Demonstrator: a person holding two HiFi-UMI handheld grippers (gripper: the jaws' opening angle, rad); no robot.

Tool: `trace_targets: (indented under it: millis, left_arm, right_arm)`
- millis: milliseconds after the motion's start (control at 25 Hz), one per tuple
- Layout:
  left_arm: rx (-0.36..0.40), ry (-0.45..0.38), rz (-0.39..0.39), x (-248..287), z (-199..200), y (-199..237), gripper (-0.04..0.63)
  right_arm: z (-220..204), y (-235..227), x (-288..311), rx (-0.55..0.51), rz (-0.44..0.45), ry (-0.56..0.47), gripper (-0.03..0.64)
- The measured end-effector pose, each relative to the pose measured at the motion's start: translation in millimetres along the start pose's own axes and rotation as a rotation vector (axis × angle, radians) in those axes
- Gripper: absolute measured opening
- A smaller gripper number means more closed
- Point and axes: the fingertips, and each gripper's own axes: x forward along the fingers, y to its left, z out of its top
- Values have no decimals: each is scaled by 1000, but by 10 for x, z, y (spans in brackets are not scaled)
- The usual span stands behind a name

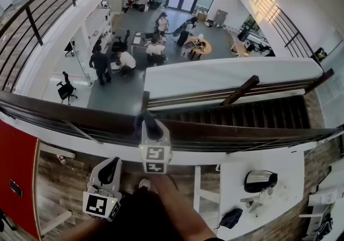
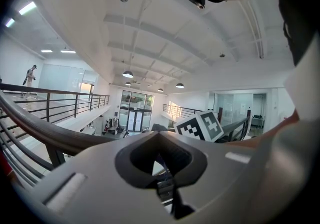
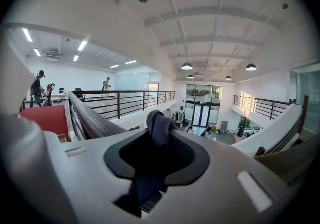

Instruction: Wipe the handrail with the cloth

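The right gripper [image 1: 151, 130] is clamped on the dark cloth [image 1: 146, 120], whose bunched end sits over the dark wooden handrail [image 1: 64, 112] near the middle of the head view. The left gripper [image 1: 109, 167] hangs at its 7 o'clock, short of the rail, jaws together on nothing

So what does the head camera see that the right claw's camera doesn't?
Only the head view shows the left claw, held off the handrail, and the person's forearm. Only the right gripper view shows the ceiling lamps and two people on the upper level. Both show the dark cloth pinched in the right claw, and the handrail.
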Motion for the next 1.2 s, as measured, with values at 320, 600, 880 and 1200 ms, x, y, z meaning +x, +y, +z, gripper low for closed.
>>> trace_targets:
  millis: [320, 600, 880, 1200]
  left_arm:
    - [9, 7, -5, -19, -26, -36, -2]
    - [2, 10, -3, -31, -41, -73, -2]
    - [-1, 12, 8, -25, -43, -57, -2]
    - [-6, 15, 23, -36, -71, -36, -2]
  right_arm:
    - [-13, -69, -51, 24, 0, -1, 95]
    - [-6, -120, -85, 32, 7, -6, 95]
    - [-25, -142, -82, 50, 15, -6, 95]
    - [-38, -207, -133, 39, 4, -5, 95]
